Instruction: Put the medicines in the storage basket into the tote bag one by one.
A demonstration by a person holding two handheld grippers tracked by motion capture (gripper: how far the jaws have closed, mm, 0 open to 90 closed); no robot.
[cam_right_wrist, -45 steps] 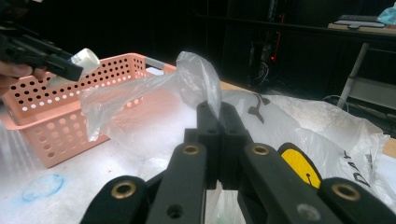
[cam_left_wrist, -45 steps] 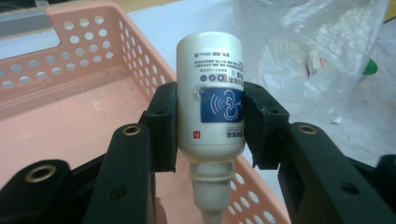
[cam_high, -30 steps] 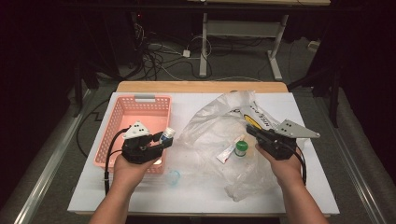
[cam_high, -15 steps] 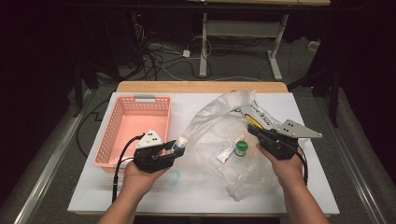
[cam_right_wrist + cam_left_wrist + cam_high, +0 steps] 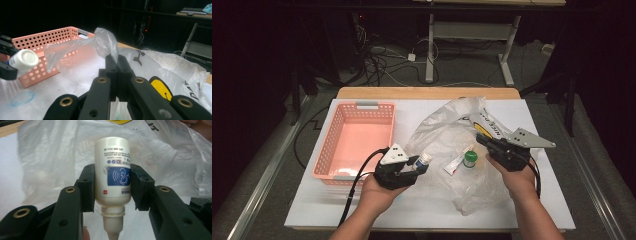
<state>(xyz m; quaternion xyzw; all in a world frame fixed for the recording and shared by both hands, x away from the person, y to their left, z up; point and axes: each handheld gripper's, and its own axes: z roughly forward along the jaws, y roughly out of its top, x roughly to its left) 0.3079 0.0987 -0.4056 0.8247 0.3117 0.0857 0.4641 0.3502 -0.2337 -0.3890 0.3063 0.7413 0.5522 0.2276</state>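
White plastic dropper bottle [image 5: 113,171] clamped in left gripper [image 5: 414,167], nozzle tip cut off; right gripper [image 5: 116,65] pinches clear plastic bag [image 5: 100,41].

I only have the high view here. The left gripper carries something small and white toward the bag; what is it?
Observer: A small white dropper bottle, clamped across its body by the left gripper, nozzle cap toward the camera.
Operator: Any label on it?
Observer: Yes, a blue panel with an ear symbol; the print is too small to read.
Operator: And the right gripper, is it holding the bag?
Observer: The right gripper is shut on a pinched fold of the clear plastic bag, lifting it above the table.
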